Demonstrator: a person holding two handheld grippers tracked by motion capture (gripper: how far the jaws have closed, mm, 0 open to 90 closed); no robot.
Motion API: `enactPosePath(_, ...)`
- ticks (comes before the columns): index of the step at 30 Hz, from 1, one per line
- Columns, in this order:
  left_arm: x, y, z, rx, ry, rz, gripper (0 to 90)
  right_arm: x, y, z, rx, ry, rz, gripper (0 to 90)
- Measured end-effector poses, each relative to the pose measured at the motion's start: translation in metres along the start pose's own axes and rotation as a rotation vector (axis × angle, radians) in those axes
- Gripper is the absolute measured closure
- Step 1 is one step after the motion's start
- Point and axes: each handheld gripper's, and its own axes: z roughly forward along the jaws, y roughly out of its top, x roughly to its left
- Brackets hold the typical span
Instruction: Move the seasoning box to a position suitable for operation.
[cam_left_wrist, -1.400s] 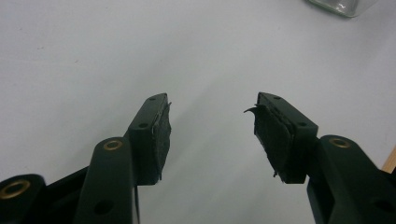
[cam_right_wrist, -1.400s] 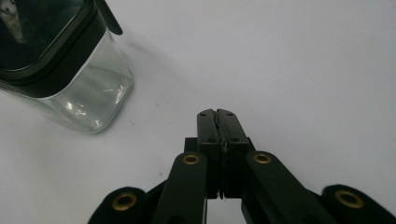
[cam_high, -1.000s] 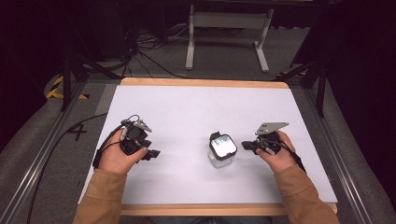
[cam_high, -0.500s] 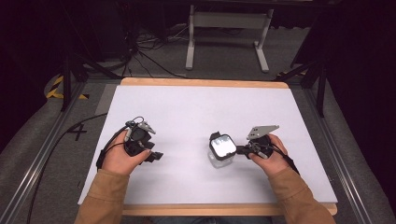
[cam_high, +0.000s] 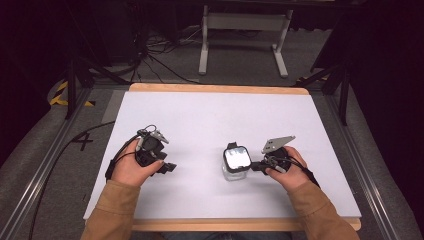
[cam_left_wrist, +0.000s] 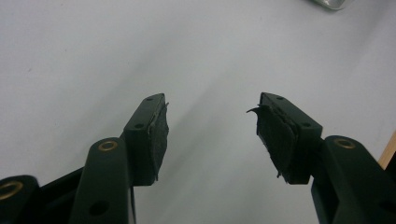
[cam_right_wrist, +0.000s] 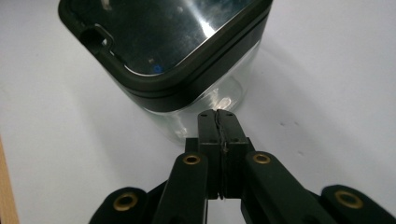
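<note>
A clear square jar (cam_high: 235, 162) with a black-rimmed lid stands upright on the white table top (cam_high: 210, 125), right of centre. In the right gripper view the jar (cam_right_wrist: 173, 60) looms close, its glossy lid tilted toward the camera. My right gripper (cam_high: 256, 166) is shut with nothing between its jaws, and its tips (cam_right_wrist: 218, 116) sit right at the jar's glass side; contact cannot be told. My left gripper (cam_high: 169, 168) rests at the left of the table, apart from the jar. Its jaws are open over bare white surface (cam_left_wrist: 210, 126), pads frayed.
The table's wooden edge (cam_high: 215, 88) runs along the far side, and metal rails (cam_high: 45, 165) flank both sides. Cables and a white stand (cam_high: 242, 30) lie on the floor beyond. A corner of the jar (cam_left_wrist: 334, 3) peeks in at the top of the left gripper view.
My right gripper has slid left toward the jar until its shut tips reach the glass. The left hand shifted slightly right and nearer.
</note>
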Motion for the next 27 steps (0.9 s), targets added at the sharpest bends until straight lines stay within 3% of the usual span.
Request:
enactPosePath(9, 0.0, 0.002, 0.001, -0.005, -0.001, 0.009, 43.3, 0.011, 0.002, 0.004, 0.033, 0.021, -0.032, 90.0)
enactPosePath(15, 0.0, 0.002, 0.0, -0.011, -0.001, 0.007, 43.4, 0.007, 0.001, 0.001, 0.014, 0.031, -0.024, 90.0)
enactPosePath(20, 0.0, 0.0, -0.002, -0.015, -0.003, 0.001, 43.3, -0.003, 0.007, -0.02, -0.056, 0.004, 0.005, 90.0)
enactPosePath(21, 0.001, 0.0, -0.002, -0.017, -0.001, 0.0, 43.3, -0.005, 0.012, -0.029, -0.101, 0.009, 0.009, 90.0)
enactPosePath(22, 0.001, 0.0, -0.002, -0.017, -0.001, 0.0, 43.4, -0.005, 0.012, -0.029, -0.101, 0.009, 0.009, 90.0)
enactPosePath(23, 0.001, 0.0, -0.002, -0.023, -0.004, -0.005, 43.3, -0.008, 0.018, -0.037, -0.14, 0.018, 0.012, 90.0)
enactPosePath(27, 0.0, 0.0, -0.003, -0.023, -0.002, -0.005, 43.3, -0.011, 0.03, -0.04, -0.182, 0.043, 0.012, 90.0)
